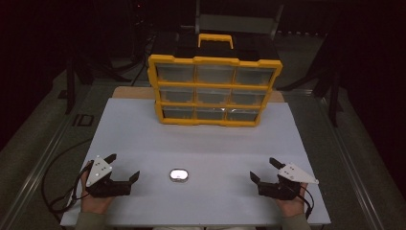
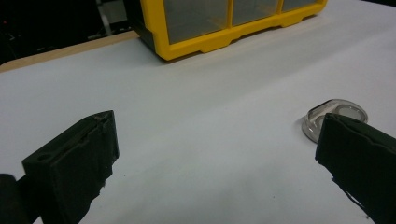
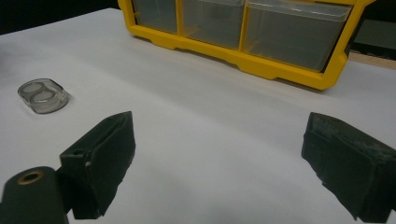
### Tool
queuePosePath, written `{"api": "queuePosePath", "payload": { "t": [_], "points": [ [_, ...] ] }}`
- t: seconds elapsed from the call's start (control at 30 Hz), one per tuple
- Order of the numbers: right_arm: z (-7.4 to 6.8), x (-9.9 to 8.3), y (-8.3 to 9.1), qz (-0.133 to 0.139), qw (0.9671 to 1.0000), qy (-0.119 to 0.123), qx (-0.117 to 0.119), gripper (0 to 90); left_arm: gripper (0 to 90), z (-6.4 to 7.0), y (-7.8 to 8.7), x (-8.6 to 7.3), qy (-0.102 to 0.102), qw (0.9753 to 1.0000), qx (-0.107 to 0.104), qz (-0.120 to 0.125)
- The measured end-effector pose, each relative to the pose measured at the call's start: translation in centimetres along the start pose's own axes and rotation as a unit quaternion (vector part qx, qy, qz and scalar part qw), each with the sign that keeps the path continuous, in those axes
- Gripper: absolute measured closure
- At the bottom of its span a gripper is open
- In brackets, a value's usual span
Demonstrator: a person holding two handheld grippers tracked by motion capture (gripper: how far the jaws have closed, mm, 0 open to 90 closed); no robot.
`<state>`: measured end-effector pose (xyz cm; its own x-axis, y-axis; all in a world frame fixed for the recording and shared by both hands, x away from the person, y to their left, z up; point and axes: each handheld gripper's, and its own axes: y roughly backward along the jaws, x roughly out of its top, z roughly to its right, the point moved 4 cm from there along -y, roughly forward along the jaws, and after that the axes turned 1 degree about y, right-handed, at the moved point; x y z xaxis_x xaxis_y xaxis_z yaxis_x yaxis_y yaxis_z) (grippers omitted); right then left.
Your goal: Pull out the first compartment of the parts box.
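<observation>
The work had not really begun at this moment: both claws rested low on the white worktop [image 1: 201, 143], one at each near corner, and nothing was held. The left claw [image 1: 125, 166] stood wide open, and the right claw [image 1: 265, 168] was wide open too, both with their jaws pointing toward the middle. Between them, near the front edge and somewhat closer to the left claw, lay a small clear case [image 1: 178, 175], flat on the worktop and touching nothing. In the right gripper view the small clear case [image 3: 43, 95] showed two round wells side by side, which looked like a contact lens case, though I could not tell if anything was inside. In the left gripper view it [image 2: 343, 112] lay partly behind one jaw. At the far side stood a yellow drawer organizer [image 1: 214, 91] with a handle on top and three rows of three clear drawers, all shut. The drawers looked empty, but their contents were too dim to say for sure. I judged the step in hand to be the first reach. The next move would call for one claw to slide toward the case and close on its low sides, carefully, because it is flat and smooth and could slip away.
</observation>
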<state>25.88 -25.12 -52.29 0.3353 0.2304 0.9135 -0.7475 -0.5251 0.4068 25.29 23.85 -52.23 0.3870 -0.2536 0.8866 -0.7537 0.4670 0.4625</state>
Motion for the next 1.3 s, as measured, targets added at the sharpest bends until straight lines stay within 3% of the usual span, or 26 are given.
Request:
{"api": "queuePosePath", "payload": {
  "t": [0.3,0.5,0.6,0.77,1.03,1.3],
  "points": [
    [0.0,0.0,-0.1,-0.003,1.0,-0.004,-0.005,8.3,0.3,0.0,0.0,0.0,-0.003,1.0,0.005,0.0],
    [0.0,0.0,-0.2,-0.001,1.0,-0.002,-0.01,8.3,0.3,-0.1,0.3,0.3,-0.004,0.9998,0.018,0.005],
    [0.0,-0.1,-0.4,-0.001,0.9999,-0.006,-0.011,8.3,0.3,0.1,0.3,1.1,-0.014,0.9994,0.031,0.007],
    [0.1,-0.1,-0.3,0.001,0.9999,-0.008,-0.012,8.3,0.3,0.4,0.4,2.2,-0.014,0.9994,0.027,0.015],
    [0.2,-0.1,-0.3,0.004,0.9998,-0.011,-0.014,8.3,0.3,-0.2,0.0,3.3,-0.006,0.9998,0.013,0.012],
    [0.3,-0.2,-0.3,0.004,0.9998,-0.012,-0.014,8.3,0.3,-0.1,-0.8,4.7,-0.026,0.9997,0.002,0.002]
  ]
}}
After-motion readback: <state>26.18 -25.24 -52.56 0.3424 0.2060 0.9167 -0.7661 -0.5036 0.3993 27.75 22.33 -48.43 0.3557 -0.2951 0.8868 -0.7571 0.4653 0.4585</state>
